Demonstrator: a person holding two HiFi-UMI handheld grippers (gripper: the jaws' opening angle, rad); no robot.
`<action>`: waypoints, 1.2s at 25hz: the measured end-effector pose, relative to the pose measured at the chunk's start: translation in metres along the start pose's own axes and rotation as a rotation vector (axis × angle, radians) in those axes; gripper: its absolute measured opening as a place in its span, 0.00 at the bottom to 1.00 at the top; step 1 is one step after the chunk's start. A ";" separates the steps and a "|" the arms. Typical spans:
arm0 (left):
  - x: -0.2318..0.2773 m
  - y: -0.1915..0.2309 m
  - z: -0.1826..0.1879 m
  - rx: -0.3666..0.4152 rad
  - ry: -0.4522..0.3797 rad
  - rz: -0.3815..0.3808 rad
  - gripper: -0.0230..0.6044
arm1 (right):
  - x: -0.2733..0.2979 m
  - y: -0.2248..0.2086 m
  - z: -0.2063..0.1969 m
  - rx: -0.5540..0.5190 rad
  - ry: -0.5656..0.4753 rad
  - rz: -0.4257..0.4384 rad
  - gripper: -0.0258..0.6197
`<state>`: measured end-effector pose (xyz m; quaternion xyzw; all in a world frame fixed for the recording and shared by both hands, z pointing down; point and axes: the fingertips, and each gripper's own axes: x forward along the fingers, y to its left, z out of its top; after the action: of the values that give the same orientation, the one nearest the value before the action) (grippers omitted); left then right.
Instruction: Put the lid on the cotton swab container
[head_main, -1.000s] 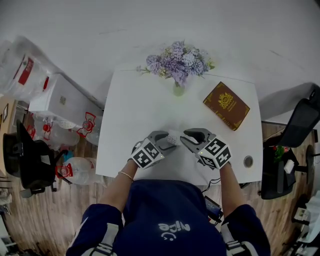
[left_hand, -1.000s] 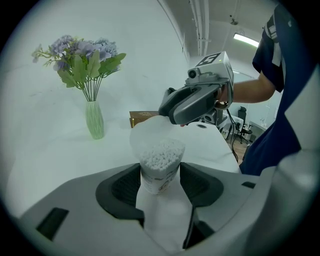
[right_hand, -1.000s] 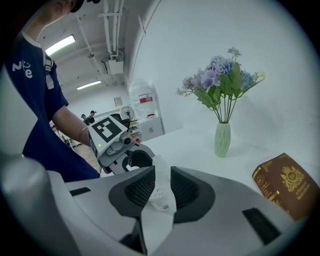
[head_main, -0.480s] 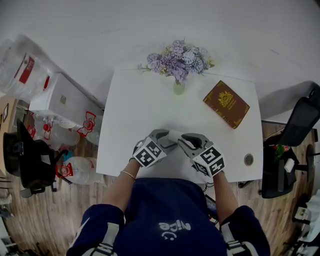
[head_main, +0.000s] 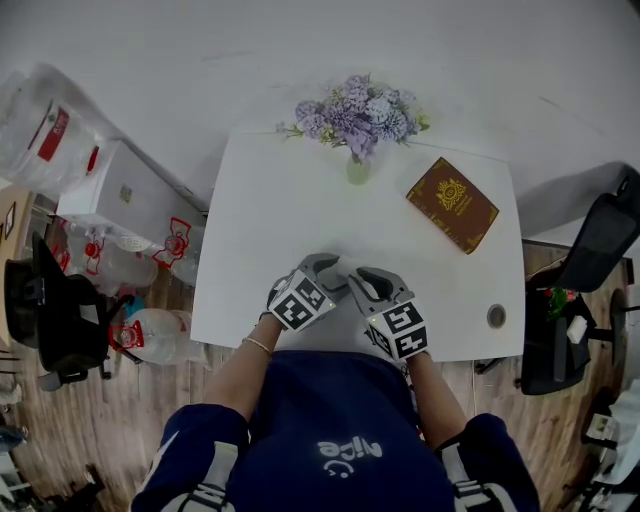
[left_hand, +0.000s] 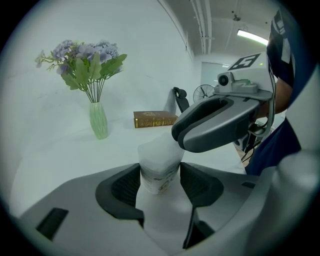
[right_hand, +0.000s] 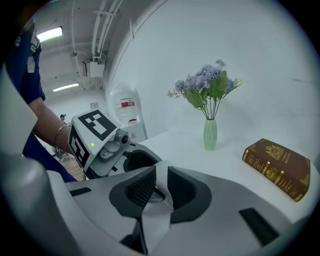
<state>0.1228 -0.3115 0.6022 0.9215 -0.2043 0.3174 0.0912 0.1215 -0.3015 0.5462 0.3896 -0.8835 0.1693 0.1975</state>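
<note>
The two tools meet tip to tip at the 6 o'clock edge of the white tabletop (head_main: 270, 210). The left hand-held gripper (left_hand: 160, 186) has its jaws spread wide, with both pads pressed against the sides of the translucent white plastic cotton swab container (left_hand: 158, 167). This is a small upright tub with a printed label, sitting midway along that near edge.

The right hand-held gripper (right_hand: 162, 194) comes in from the container's 3 o'clock side. Its jaws are set narrow and pinch the thin white plastic lid (right_hand: 161, 181), which stands on edge between the pads. In the left gripper view, the right tool's grey jaw tips lie over the top of the cotton swab container at about 1 o'clock. No view shows whether the lid touches the rim.

A pale green glass vase (head_main: 357, 172) of purple flowers stands at the tabletop's 12 o'clock edge. A brown hardcover book (head_main: 452, 205) with a gold emblem lies flat at 2 o'clock. Both are well apart from the tools.
</note>
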 end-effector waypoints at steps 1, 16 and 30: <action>0.001 0.001 0.000 0.004 -0.005 0.003 0.46 | 0.000 0.000 0.000 0.008 -0.001 -0.011 0.19; -0.007 -0.004 0.008 -0.013 -0.069 0.052 0.50 | -0.015 -0.010 0.011 0.082 -0.088 -0.095 0.18; -0.096 -0.028 -0.001 -0.308 -0.327 0.171 0.54 | -0.065 -0.017 -0.028 0.124 -0.193 -0.266 0.18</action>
<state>0.0659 -0.2558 0.5419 0.9152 -0.3396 0.1359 0.1689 0.1805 -0.2590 0.5410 0.5288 -0.8269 0.1578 0.1080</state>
